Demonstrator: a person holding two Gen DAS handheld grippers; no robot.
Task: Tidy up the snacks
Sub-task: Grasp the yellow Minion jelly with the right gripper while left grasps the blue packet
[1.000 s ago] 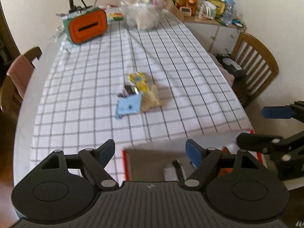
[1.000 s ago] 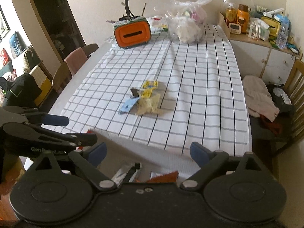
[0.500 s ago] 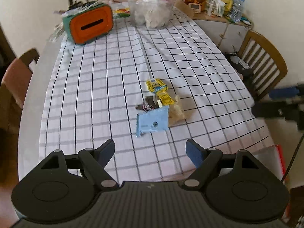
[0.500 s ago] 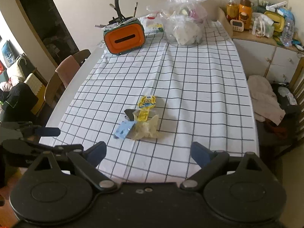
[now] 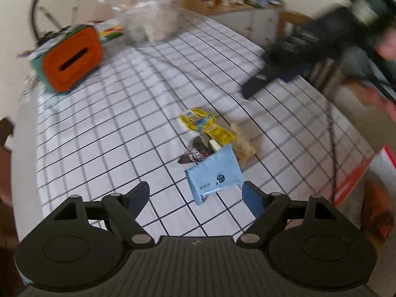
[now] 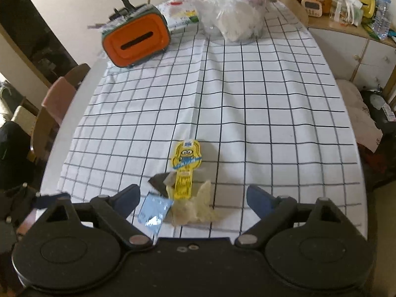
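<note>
Spread wide and holding nothing: left tongs (image 5: 194, 194), blue-padded tips low over the grid-checked white cloth of the tabletop (image 5: 104, 133), just short of the snack pile. Right tongs (image 6: 193, 196) likewise gaping, empty, tips flanking the same pile from the near edge.

Heaped together near the middle of the cloth, all touching or overlapping:
- pale blue packet (image 5: 214, 177), flat, glossy foil, crimped saw-tooth end seams, small dark round mark and a line of print too fine to read; nearest the left tongs.
- yellow packet (image 6: 185, 159), long and narrow with a rounded head, cartoon Minion face and a blue banner, lettering illegible.
- dark wrapper (image 5: 195, 152), crinkled and shiny, tucked under the yellow and blue ones.
- clear bag (image 6: 195, 209), crumpled thin plastic holding pale beige pieces, possibly crackers, hard to tell through the blur.

Far end of the tabletop: orange box (image 6: 137, 42), rounded front with a dark slot, teal sides, pens and papers poking out behind. Beside it, big transparent bag (image 6: 237, 12), bulging with white and coloured contents. Further right, sideboard (image 6: 346, 28) crowded with jars, a small timer and bottles.
</note>
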